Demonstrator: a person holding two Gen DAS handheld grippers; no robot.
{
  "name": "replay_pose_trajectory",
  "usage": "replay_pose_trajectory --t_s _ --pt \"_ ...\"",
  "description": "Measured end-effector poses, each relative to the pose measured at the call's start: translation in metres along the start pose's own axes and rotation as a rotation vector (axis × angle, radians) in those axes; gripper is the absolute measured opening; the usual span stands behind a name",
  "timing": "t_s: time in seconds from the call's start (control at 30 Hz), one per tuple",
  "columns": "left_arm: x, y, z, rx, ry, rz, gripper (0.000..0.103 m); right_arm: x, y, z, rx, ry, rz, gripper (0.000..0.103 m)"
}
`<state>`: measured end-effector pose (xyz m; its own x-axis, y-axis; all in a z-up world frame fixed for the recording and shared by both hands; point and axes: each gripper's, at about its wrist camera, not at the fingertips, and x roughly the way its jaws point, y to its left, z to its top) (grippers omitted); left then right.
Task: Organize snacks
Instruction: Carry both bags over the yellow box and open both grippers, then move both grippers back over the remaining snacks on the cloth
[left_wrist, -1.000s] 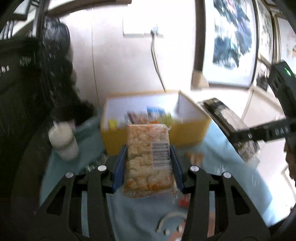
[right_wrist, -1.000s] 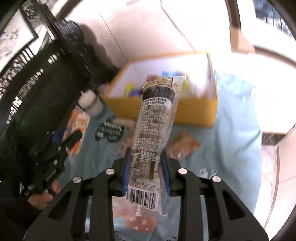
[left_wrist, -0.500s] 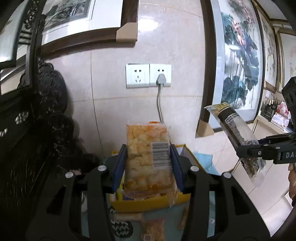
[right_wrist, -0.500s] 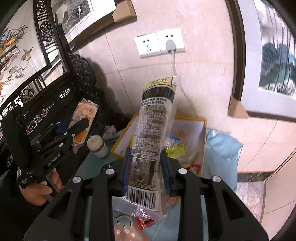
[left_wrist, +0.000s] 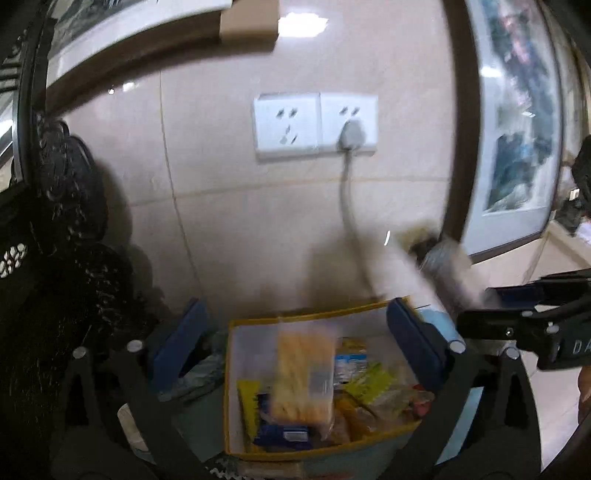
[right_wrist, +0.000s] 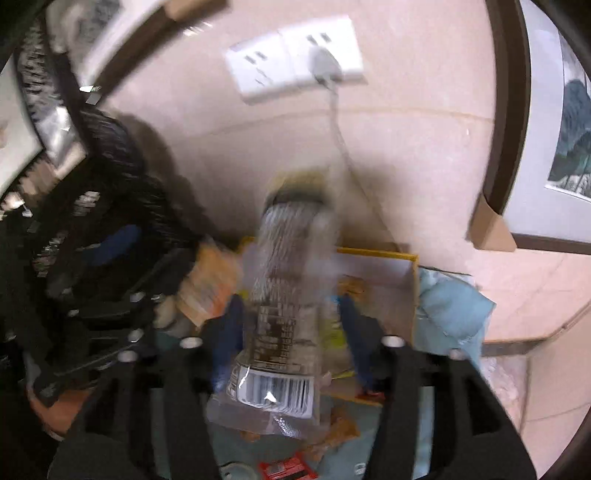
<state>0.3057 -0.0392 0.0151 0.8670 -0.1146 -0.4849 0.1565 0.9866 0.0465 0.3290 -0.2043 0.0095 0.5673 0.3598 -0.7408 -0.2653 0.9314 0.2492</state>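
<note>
**A:** Item one, the left gripper (left_wrist: 299, 343)?

**B:** Its fingers are spread and hold nothing. The orange snack packet (left_wrist: 303, 380), blurred, sits between and just beyond the fingertips, inside the yellow box (left_wrist: 231, 391) among other wrappers. That item reads as delivered.

**A:** Item two, the right gripper (right_wrist: 288, 328)?

**B:** Its fingers stand apart on either side of the long dark-label packet (right_wrist: 284, 317); whether the pads touch it cannot be told through the blur. The packet rises upright between them, the box ahead of the tips. Probably in release, so not yet stowed.

**A:** Outstanding stock?

**B:** Only the right view shows loose wrappers, including a red packet (right_wrist: 286, 469), on the blue cloth (right_wrist: 450, 314) below the fingers. Only the left view shows the box's contents plainly.
</note>
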Motion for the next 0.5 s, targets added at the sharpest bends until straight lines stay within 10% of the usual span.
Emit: replay_pose_trajectory --t_s 0.5 --pt "0.012 0.019 -0.099 0.002 0.124 0.019 0.1 0.03 -0.024 -0.078 0.077 0.115 0.01 0.061"
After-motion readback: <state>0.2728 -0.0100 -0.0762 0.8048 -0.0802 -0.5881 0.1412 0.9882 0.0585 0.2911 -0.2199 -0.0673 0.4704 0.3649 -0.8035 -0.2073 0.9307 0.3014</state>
